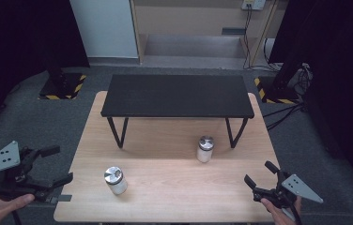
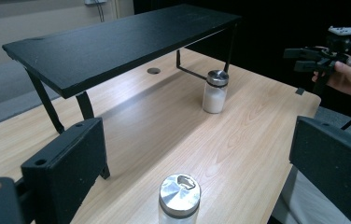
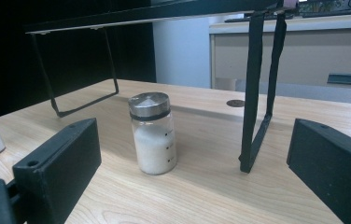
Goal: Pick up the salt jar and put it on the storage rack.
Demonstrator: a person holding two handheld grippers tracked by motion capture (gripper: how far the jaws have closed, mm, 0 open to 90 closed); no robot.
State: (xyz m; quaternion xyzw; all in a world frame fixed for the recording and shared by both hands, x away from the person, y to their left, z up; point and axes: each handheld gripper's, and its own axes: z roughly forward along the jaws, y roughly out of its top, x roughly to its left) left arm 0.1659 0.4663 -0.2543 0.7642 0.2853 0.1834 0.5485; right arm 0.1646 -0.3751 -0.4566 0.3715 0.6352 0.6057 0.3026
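Two glass jars with silver lids hold white powder on a wooden table (image 1: 174, 183). One jar (image 1: 115, 180) stands front left; the other jar (image 1: 205, 149) stands by the right front leg of a black shelf (image 1: 177, 95). My left gripper (image 1: 63, 164) hovers open off the table's left edge. In the left gripper view the near jar (image 2: 179, 196) sits low between the jaws, apart from them. My right gripper (image 1: 258, 172) is open at the front right corner. In the right gripper view the right jar (image 3: 153, 133) stands ahead between the jaws, untouched.
The shelf's thin black leg (image 3: 257, 93) rises just right of the jar. A round grommet hole (image 2: 153, 71) lies under the shelf. Black posts on yellow-striped bases (image 1: 62, 86) (image 1: 278, 91) flank the table on grey floor, with cables (image 1: 282, 112) at right.
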